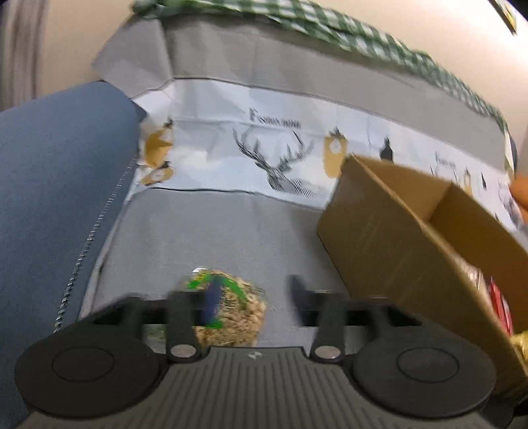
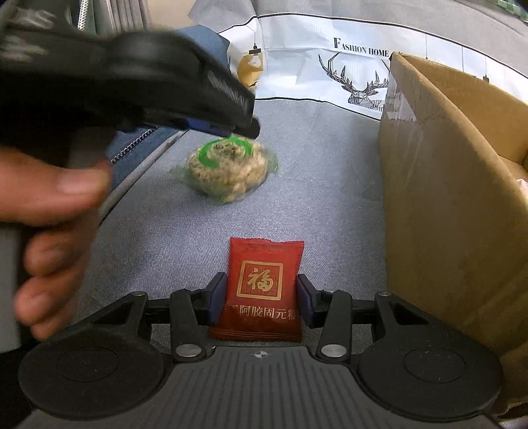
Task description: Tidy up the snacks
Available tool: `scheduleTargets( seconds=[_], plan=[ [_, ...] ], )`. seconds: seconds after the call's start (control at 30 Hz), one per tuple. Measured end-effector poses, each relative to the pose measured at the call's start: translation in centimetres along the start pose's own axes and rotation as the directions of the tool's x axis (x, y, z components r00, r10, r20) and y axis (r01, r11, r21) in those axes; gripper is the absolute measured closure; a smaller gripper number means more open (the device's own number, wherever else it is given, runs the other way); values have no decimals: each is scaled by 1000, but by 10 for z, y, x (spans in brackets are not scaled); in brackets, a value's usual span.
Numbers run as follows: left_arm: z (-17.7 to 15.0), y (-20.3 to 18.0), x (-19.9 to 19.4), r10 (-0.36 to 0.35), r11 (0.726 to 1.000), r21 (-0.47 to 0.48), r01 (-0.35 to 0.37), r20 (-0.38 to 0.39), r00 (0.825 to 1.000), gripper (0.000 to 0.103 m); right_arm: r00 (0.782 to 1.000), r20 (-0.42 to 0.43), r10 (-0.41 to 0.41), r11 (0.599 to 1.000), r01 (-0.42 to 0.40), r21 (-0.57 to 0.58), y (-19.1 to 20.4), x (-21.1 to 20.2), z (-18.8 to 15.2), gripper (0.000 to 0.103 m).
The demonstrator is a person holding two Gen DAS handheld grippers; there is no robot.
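Note:
A round rice-puff snack in clear wrap with a green label (image 2: 227,170) lies on the grey sofa seat; it also shows in the left wrist view (image 1: 227,310). My left gripper (image 1: 254,300) is open and hovers just over it, one finger in front of it. In the right wrist view the left gripper (image 2: 231,127) is right above the snack. A red snack packet (image 2: 262,290) with a gold emblem sits between the fingers of my right gripper (image 2: 260,298), which stand at its two sides. A cardboard box (image 1: 412,244) stands to the right, also in the right wrist view (image 2: 445,184).
A blue cushion (image 1: 59,184) lies at the left with a zipper edge. A white deer-print cloth (image 1: 274,158) runs across the sofa behind. Red and yellow packets (image 1: 501,307) show inside the box. A green checked cloth (image 1: 363,29) tops the sofa back.

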State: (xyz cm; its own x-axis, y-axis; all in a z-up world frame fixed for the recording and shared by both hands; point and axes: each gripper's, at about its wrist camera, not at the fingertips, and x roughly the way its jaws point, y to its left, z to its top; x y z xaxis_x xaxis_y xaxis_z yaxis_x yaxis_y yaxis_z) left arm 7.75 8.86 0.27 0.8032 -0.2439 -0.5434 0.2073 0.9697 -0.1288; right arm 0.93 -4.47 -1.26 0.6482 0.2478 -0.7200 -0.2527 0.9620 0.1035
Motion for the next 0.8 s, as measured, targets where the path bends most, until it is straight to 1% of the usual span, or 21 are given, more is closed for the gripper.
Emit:
scheduleTargets(
  seconds=[0.03,0.1,0.13,0.2,0.27,0.33,0.4,0.5,0.57,0.7,0.73,0.77,0.8],
  plan=[
    [0,2,0,15,1000,-17,-15,5,1000,25,1000,0,-1,1000,1,-2,0,0,0,56],
    [1,7,7,49,998,-44,-49,-10,999,20,1000,-1,0,1000,0,-4,1,-1,0,54],
    [2,9,11,69,996,-52,-70,-24,997,15,1000,-2,1,1000,-1,-3,1,-1,0,54],
    [5,14,25,101,993,-58,-104,-59,993,11,1000,-3,2,1000,-2,-10,1,-1,1,54],
    [4,16,38,115,991,-57,-120,-96,989,2,1000,-3,2,1000,-2,-13,0,0,2,54],
    [3,19,47,133,989,-42,-140,-124,983,1,1000,-2,-3,1000,3,-15,0,1,2,53],
    [0,21,55,147,988,-27,-153,-149,978,1,1000,-1,-6,1000,6,-16,2,1,2,53],
    [-4,20,65,133,990,-11,-137,-179,975,1,1000,-1,-6,1000,6,-22,2,1,1,53],
    [-5,17,71,136,991,25,-134,-192,972,1,1000,0,-9,1000,9,-26,2,2,1,53],
    [-8,10,77,146,988,77,-134,-192,970,1,1000,7,-18,999,18,-30,4,2,0,55],
    [-9,9,77,143,988,81,-130,-190,971,3,1000,10,-19,999,19,-31,4,2,0,56],
    [-9,9,76,142,988,84,-128,-187,972,12,1000,13,-18,999,19,-31,4,2,-1,57],
    [-8,8,75,138,989,86,-124,-184,973,16,1000,17,-17,999,17,-31,4,1,-2,57]
  ],
)
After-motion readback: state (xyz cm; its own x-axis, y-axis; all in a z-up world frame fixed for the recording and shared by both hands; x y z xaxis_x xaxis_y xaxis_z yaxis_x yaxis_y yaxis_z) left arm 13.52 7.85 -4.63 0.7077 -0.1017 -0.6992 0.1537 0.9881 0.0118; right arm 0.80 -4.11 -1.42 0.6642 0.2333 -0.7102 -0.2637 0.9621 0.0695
